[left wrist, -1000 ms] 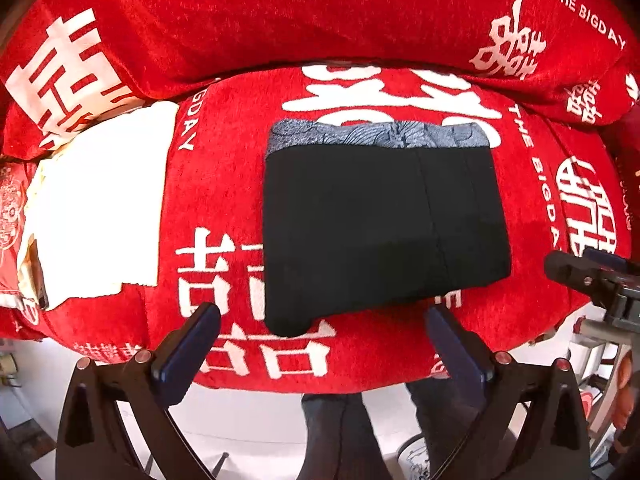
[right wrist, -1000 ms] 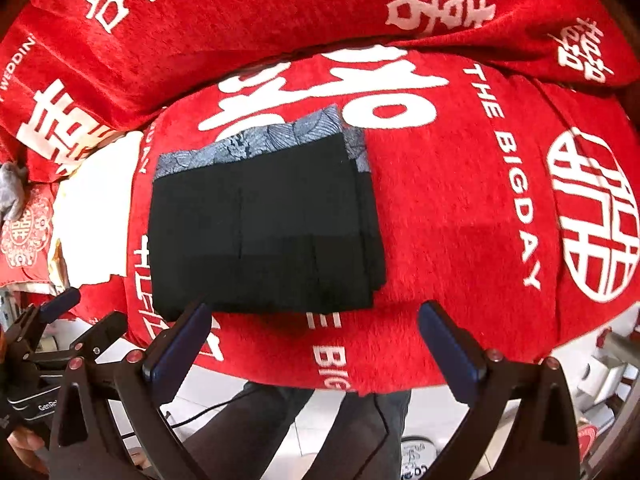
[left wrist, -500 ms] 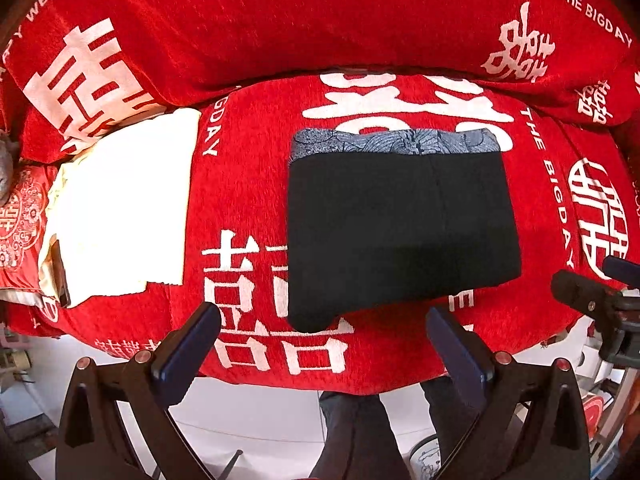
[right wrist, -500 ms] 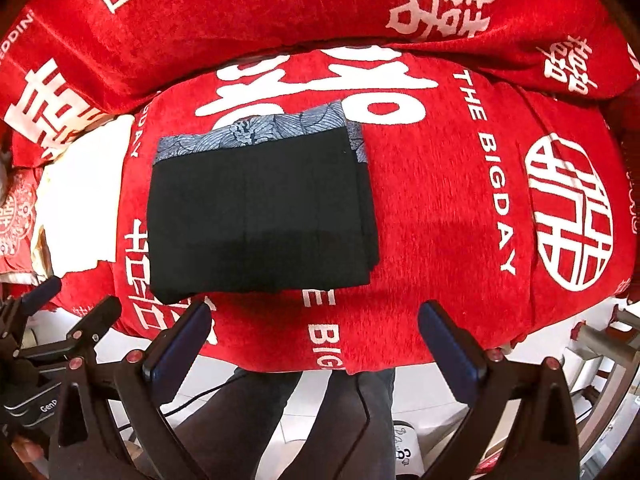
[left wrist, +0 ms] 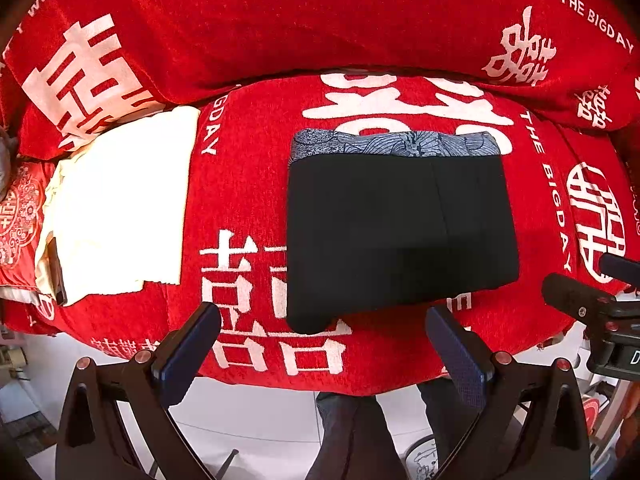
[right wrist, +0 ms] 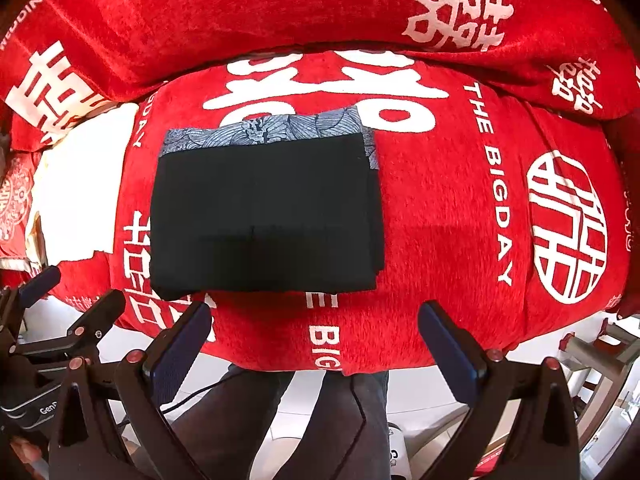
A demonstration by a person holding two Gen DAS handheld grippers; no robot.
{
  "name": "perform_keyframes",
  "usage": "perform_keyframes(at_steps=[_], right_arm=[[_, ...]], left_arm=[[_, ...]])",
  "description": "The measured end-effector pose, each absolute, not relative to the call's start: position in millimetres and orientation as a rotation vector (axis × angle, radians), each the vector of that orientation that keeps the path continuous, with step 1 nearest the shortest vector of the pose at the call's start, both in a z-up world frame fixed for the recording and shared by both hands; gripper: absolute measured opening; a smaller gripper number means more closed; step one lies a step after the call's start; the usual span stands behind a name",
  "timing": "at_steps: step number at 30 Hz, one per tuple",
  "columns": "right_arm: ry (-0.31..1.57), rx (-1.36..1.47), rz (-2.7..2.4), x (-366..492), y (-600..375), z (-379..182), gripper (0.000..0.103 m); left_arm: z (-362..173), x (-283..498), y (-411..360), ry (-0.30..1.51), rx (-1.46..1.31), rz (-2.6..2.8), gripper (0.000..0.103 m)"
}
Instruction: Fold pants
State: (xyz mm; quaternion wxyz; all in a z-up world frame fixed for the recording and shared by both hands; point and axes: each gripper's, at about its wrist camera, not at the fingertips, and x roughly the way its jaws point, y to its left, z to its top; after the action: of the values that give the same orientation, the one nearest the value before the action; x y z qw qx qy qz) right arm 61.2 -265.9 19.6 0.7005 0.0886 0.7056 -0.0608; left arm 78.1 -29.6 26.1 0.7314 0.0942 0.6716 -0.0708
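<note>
The left tongs (left wrist: 322,344) and the right tongs (right wrist: 316,336) are both wide open and hold nothing. The pants (left wrist: 396,232) lie just past them on the red blanket (left wrist: 248,184). They are black, folded flat, with a blue-gray patterned band along the far edge.

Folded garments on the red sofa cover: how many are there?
2. The folded black pants with a grey patterned waistband lie in the middle; a folded cream-white cloth lies to their left. Others may be hidden.
</note>
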Motion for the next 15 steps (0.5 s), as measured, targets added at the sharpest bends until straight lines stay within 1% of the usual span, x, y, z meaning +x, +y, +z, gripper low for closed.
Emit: perform_keyframes(at_steps=[15], right_arm=[[1.561, 0.189, -0.146, 62.0, -267.2, 20.6, 0.103]], left_arm=[[23.0, 75.6, -30.3, 1.485, 0.196, -0.149, 0.103]])
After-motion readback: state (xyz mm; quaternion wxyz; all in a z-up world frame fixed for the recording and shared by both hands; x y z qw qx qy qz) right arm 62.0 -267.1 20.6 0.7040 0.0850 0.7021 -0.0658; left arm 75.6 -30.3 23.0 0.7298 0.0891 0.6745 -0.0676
